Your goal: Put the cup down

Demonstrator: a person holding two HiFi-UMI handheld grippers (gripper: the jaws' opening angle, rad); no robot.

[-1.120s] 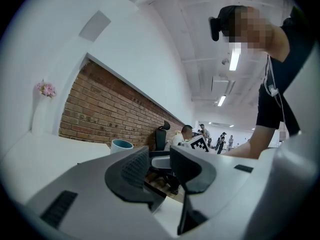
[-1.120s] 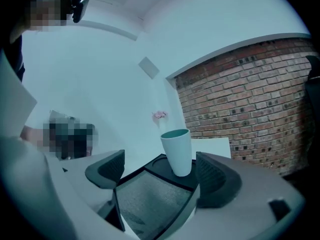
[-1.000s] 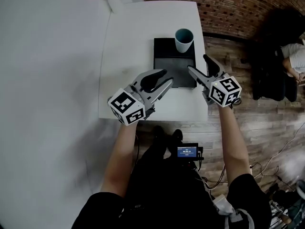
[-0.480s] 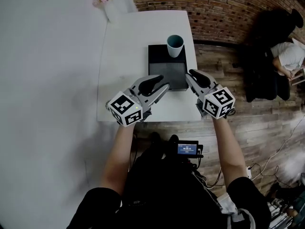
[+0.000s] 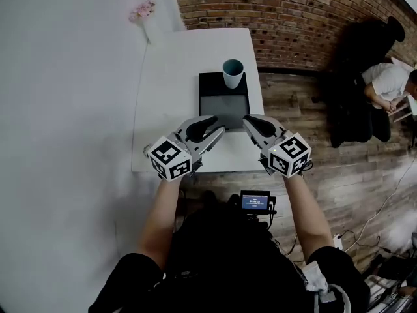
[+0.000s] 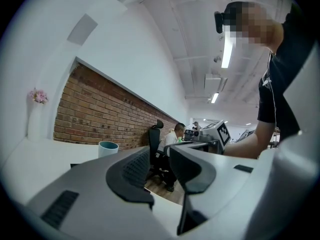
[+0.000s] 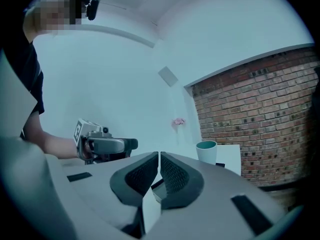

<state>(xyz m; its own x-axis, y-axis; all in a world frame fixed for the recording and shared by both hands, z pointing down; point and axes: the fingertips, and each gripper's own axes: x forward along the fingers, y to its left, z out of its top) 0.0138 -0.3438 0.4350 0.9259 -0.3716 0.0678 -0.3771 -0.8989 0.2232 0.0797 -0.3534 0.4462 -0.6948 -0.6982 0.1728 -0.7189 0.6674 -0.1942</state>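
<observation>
The cup (image 5: pixel 232 73) stands upright at the black tray's (image 5: pixel 223 103) far right corner, close to the desk's (image 5: pixel 169 109) right edge. The right claw (image 5: pixel 247 122) has just been closing and is pressed together on nothing. The left claw (image 5: pixel 220 126) is spread and empty. Both hover at the near edge. A careless swing forward could knock the cup off.
</observation>
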